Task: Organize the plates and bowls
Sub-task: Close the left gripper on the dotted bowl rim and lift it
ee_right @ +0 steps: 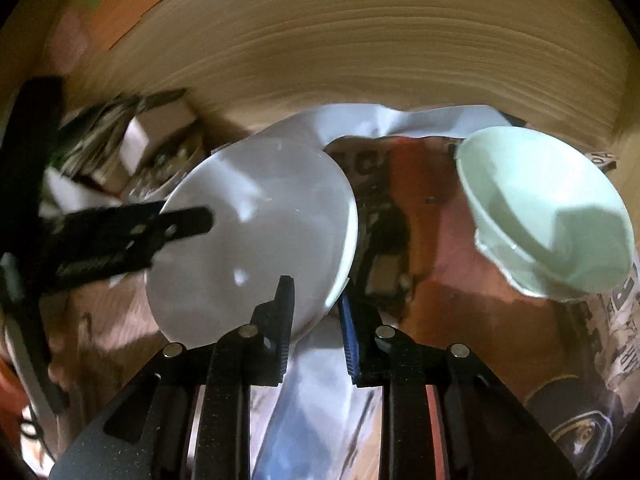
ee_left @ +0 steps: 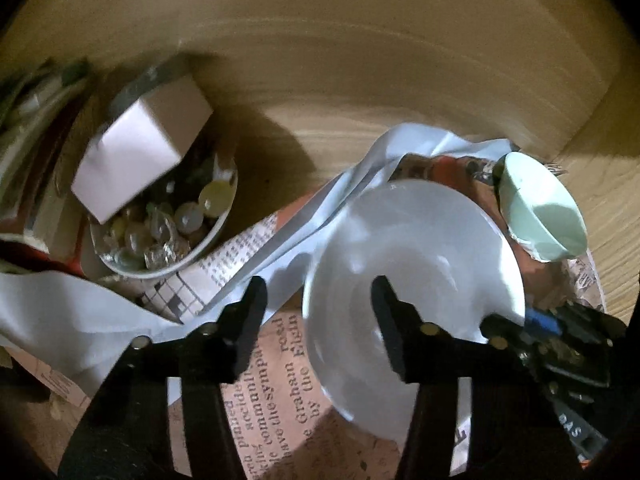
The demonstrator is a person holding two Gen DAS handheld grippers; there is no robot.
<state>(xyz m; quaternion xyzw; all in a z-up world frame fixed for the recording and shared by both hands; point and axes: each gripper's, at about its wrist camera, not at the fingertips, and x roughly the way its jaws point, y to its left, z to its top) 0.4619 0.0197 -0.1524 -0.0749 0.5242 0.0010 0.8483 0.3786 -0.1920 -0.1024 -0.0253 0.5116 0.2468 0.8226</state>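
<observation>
A white plate (ee_left: pixel 424 248) lies tilted on newspaper inside a wooden shelf; it also shows in the right wrist view (ee_right: pixel 264 220). A pale green bowl (ee_left: pixel 548 216) sits on its right, seen too in the right wrist view (ee_right: pixel 560 220). My left gripper (ee_left: pixel 320 296) is open, with its jaws either side of the plate's near left rim. My right gripper (ee_right: pixel 316 304) is open, its jaws straddling the plate's right rim; whether the pads touch it I cannot tell. The left gripper's finger (ee_right: pixel 180 220) reaches over the plate from the left.
A white bowl of glass marbles (ee_left: pixel 168 224) with a white box (ee_left: pixel 140 148) on it stands at the left. Newspaper (ee_left: pixel 276 384) and white paper (ee_left: pixel 80 312) cover the shelf floor. The wooden back wall (ee_left: pixel 360 60) is close behind. Books (ee_left: pixel 32 128) are stacked far left.
</observation>
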